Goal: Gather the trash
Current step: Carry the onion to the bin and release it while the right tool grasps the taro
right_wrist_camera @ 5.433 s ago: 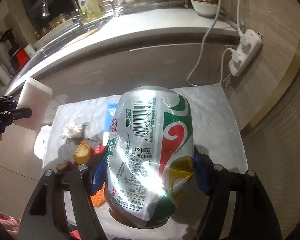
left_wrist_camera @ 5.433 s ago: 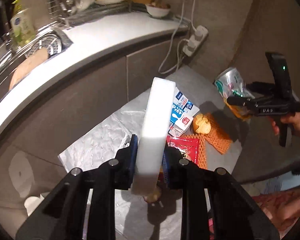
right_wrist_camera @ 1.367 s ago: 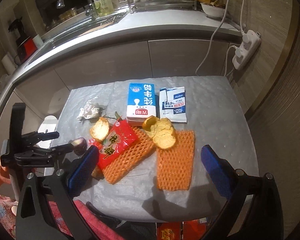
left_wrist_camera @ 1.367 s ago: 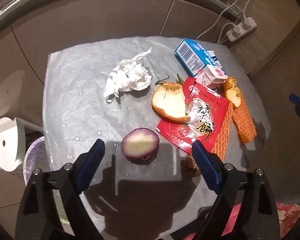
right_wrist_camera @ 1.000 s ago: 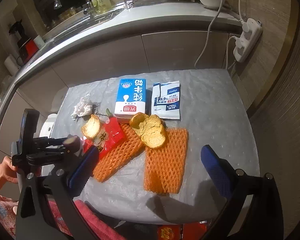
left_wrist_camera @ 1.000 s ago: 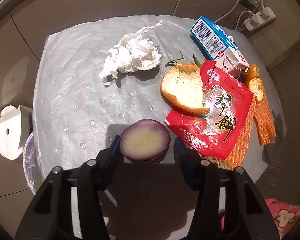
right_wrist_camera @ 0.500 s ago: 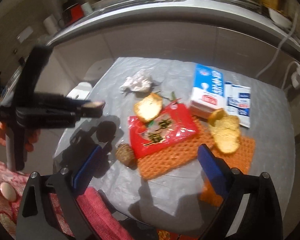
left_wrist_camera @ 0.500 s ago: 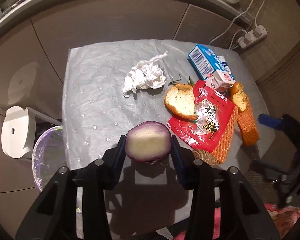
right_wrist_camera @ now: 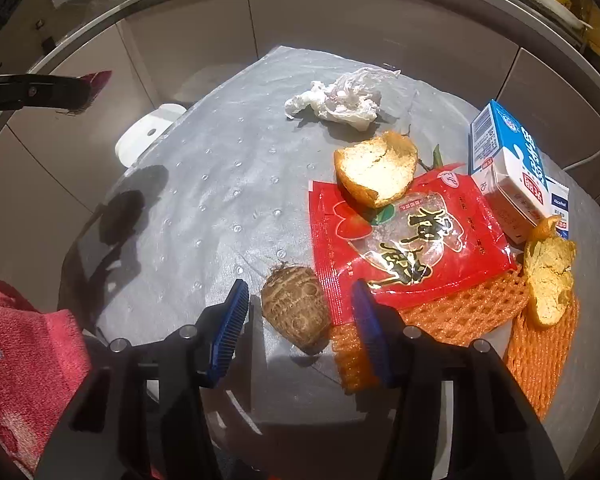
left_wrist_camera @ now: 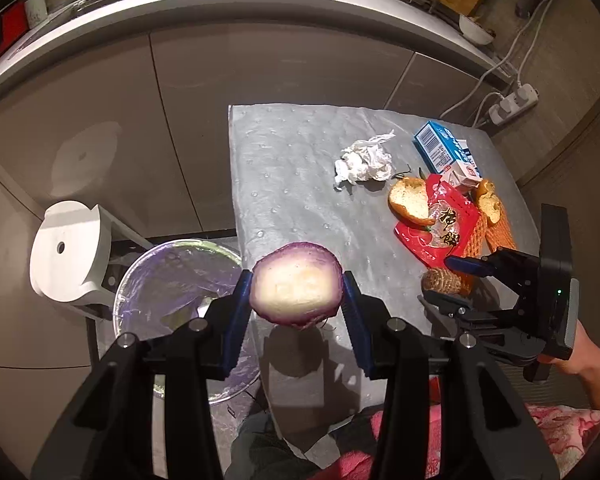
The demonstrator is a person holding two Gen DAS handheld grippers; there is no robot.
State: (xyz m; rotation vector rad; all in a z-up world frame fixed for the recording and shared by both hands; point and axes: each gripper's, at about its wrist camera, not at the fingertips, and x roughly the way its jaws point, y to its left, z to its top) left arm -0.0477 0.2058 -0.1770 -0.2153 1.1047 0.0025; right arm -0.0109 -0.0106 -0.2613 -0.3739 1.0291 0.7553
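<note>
Lifted off the table, the halved purple tuber (left_wrist_camera: 297,285) sits pinched in the left gripper (left_wrist_camera: 297,292); carry it squarely over the lined bin (left_wrist_camera: 176,280) before letting go, while the spread right gripper (right_wrist_camera: 298,322) straddles the taro (right_wrist_camera: 294,311).

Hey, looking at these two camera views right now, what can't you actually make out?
- Bin contents: left wrist view, glare on the liner, left gripper covers part.
- Onion underside: faces away.
- Mesh: right wrist view, largely under the red packet.
- Right gripper: contact with the taro unclear.
</note>
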